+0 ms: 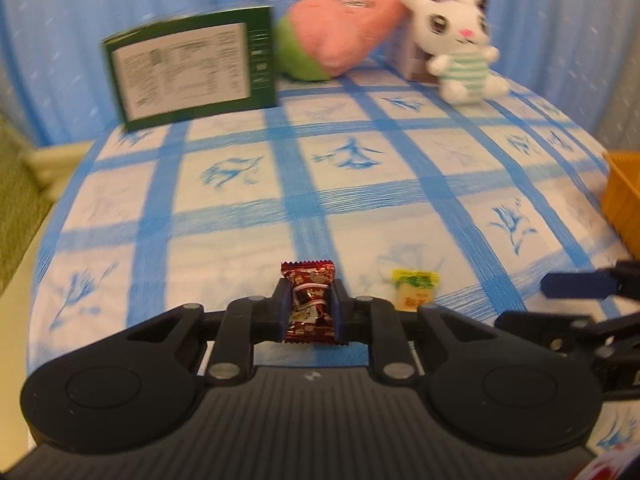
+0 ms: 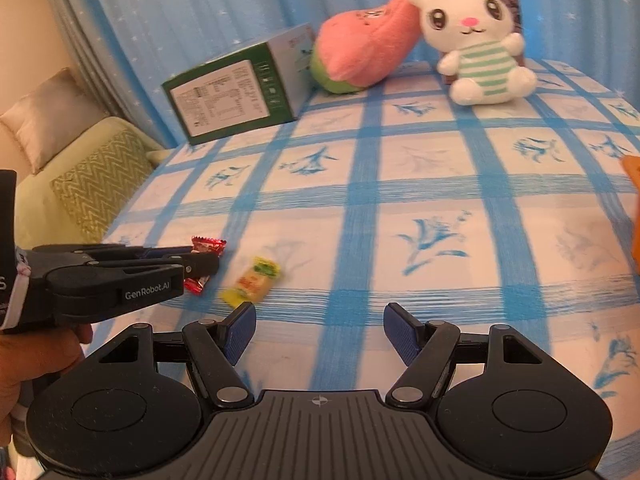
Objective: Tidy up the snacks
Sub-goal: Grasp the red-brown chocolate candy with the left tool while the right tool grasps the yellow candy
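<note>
Nearest the left wrist camera, the left gripper [image 1: 311, 312] has its blue pads clamped flat against the two long sides of a red foil-wrapped candy [image 1: 309, 305]. The crimped ends of the wrapper stick out above and below the pads, so the grip sits on the firm middle, probably the surest place to hold so slippery a packet. From the right wrist view the candy lies low over the blue checked tablecloth [image 2: 420, 200]; whether it has left the cloth cannot be told.

Just to its right lies a yellow wrapped candy [image 1: 414, 289], flat on the cloth and untouched, likely the next piece to collect. The right gripper [image 2: 319, 332] hovers nearby with its jaws standing wide and nothing between them, seemingly kept ready.

An orange basket [image 1: 624, 196] shows at the right edge, presumably where the snacks belong. At the far side a green box [image 1: 192, 68], a pink plush [image 1: 340, 36] and a white bunny plush [image 1: 456, 52] stand well clear of the work.
</note>
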Demonstrator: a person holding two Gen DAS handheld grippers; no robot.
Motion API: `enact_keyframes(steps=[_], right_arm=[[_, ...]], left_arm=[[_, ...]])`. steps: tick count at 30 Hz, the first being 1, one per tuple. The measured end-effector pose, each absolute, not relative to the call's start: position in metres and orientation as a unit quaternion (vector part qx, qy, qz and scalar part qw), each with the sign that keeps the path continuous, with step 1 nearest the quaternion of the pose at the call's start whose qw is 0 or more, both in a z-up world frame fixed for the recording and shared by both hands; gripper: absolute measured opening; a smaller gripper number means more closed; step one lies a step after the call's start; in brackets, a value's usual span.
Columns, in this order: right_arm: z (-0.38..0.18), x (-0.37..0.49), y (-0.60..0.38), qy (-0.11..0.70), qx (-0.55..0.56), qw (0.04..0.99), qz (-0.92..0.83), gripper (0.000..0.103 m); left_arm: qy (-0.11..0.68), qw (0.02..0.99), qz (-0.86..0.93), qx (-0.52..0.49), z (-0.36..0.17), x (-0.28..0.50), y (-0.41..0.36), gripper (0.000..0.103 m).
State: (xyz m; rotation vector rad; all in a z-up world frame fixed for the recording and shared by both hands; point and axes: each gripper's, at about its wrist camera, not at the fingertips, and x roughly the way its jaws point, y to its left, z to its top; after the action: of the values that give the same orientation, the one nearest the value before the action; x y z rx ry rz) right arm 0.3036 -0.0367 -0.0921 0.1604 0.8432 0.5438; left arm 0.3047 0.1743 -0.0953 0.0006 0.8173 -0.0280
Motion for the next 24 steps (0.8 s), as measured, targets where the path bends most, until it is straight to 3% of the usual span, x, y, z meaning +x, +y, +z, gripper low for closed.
enact_keyframes(steps=[2, 4, 7, 13, 20, 24], right_arm=[[-0.093, 0.304, -0.028, 0.402, 0.081, 0.871, 0.270, 0.069], [-0.095, 0.307, -0.020, 0.404, 0.090, 0.865, 0.283, 0.058], [-0.101, 0.313, -0.008, 0.411, 0.107, 0.858, 0.288, 0.053], [-0.102, 0.322, 0.011, 0.398, 0.100, 0.868, 0.279, 0.049], [-0.103, 0.313, 0.044, 0.369, 0.012, 0.893, 0.257, 0.044], [-0.109, 0.305, 0.051, 0.349, -0.044, 0.901, 0.255, 0.027]], left_arm=[[0.396, 0.918, -0.001, -0.012, -0.092, 0.299, 0.182, 0.018], [0.391, 0.920, 0.012, -0.021, -0.089, 0.294, 0.189, 0.018], [0.386, 0.922, 0.025, -0.030, -0.087, 0.290, 0.197, 0.018], [0.385, 0.922, 0.035, -0.039, -0.088, 0.287, 0.205, 0.018], [0.387, 0.920, 0.035, -0.045, -0.091, 0.287, 0.207, 0.018], [0.385, 0.921, 0.033, -0.047, -0.089, 0.287, 0.206, 0.018]])
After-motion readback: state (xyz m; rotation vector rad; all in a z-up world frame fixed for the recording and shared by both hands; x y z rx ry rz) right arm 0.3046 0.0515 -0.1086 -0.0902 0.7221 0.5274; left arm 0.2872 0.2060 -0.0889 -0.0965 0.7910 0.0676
